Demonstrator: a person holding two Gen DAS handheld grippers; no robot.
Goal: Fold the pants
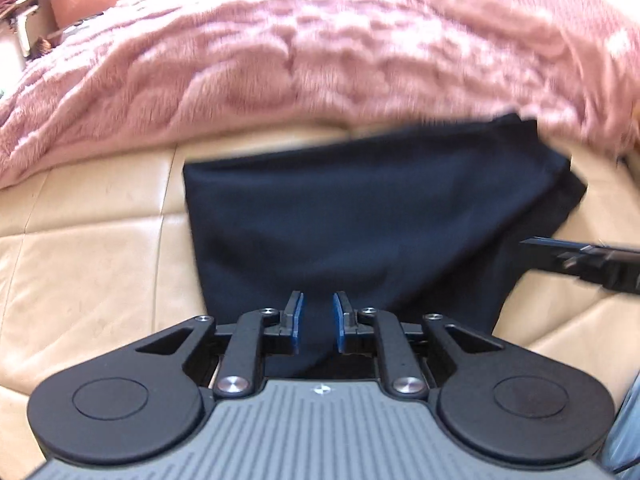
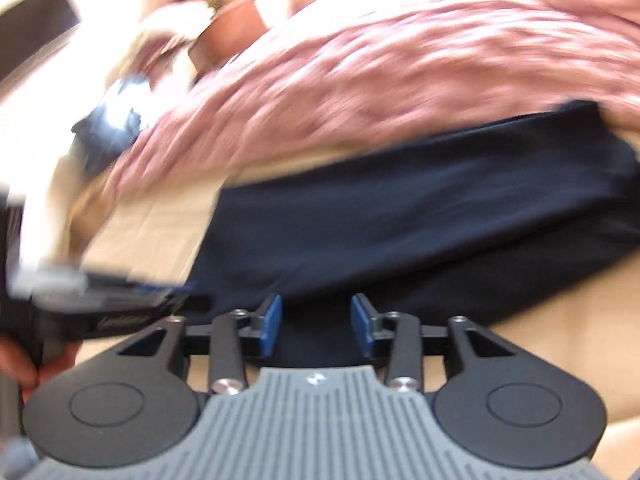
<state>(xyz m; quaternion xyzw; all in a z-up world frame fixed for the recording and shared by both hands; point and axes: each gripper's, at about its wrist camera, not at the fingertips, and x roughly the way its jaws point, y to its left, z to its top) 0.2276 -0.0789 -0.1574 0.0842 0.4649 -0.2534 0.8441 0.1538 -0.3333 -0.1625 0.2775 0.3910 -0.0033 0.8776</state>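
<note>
Dark pants (image 1: pixel 360 208) lie folded on a tan leather couch (image 1: pixel 92 264), just beyond both tools. Left tool (image 1: pixel 318 322) and right tool (image 2: pixel 316 322) are spread, pinching nothing. A pink blanket (image 1: pixel 320 52) lies at the far side.

No readable text, label, brand, number or sign shows in either view.

The left gripper (image 1: pixel 318 322) is sitting low in the centre of its own view, its blue-padded fingers (image 1: pixel 297 322) standing apart with a narrow gap between them. The right gripper (image 2: pixel 316 326) is showing low in the centre of its view, jaws parted wider. In the lower left of the right view, a hand (image 2: pixel 24 364) is gripping the blurred left gripper's body.
</note>
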